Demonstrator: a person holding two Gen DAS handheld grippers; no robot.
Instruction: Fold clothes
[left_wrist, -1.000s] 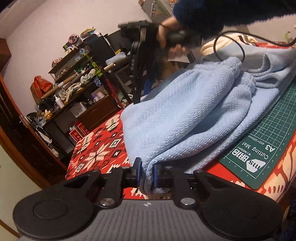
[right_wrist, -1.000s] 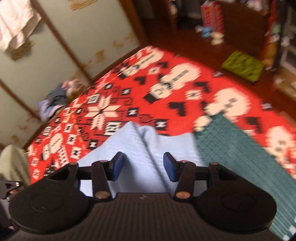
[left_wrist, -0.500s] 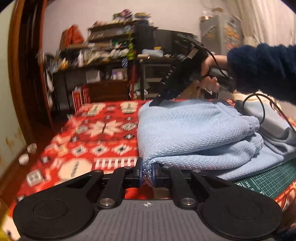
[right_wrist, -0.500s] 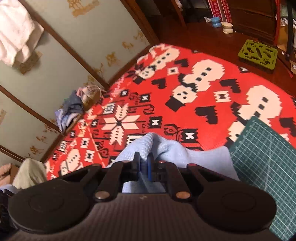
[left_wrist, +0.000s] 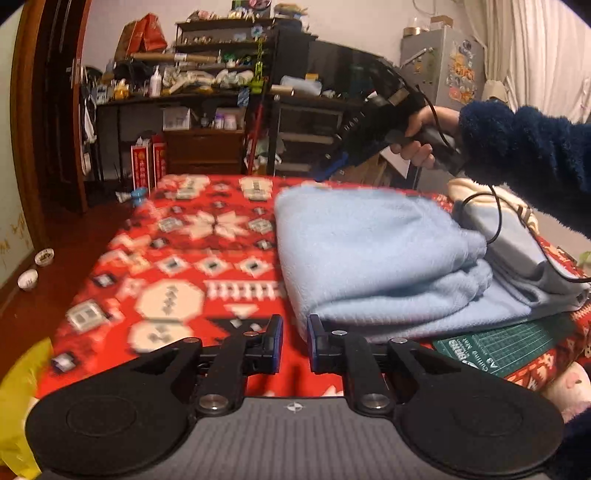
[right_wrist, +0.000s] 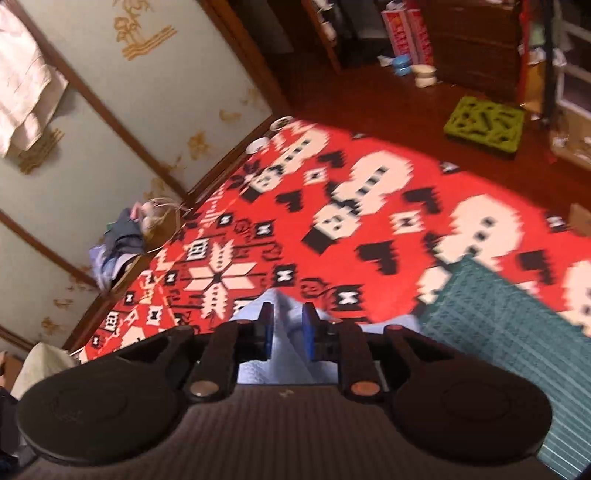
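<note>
- Step in hand: releasing after a fold. The light-blue garment lies doubled over in a thick stack; fold looks laid down, hands letting go.
- Left tongs: narrow gap, opening, nothing between the pads; the garment's near corner sits just beside the right pad, not pinched.
- Right tongs: also opening, small gap; a ridge of blue cloth stands between the pads, grip looks loosened, cannot tell if a pad touches it.
- In the left view the right tongs hover at the garment's far edge, held by a hand in a dark fleece sleeve.
- Garment location: on the red patterned cover, its right part lying over a green cutting mat.
- Orientation: long axis runs from the left tongs away toward the right tongs; folded rounded edge faces right, flat edge faces left.
- Next move, judged: clear both tongs, then regrip an end for another fold across the long axis.
</note>
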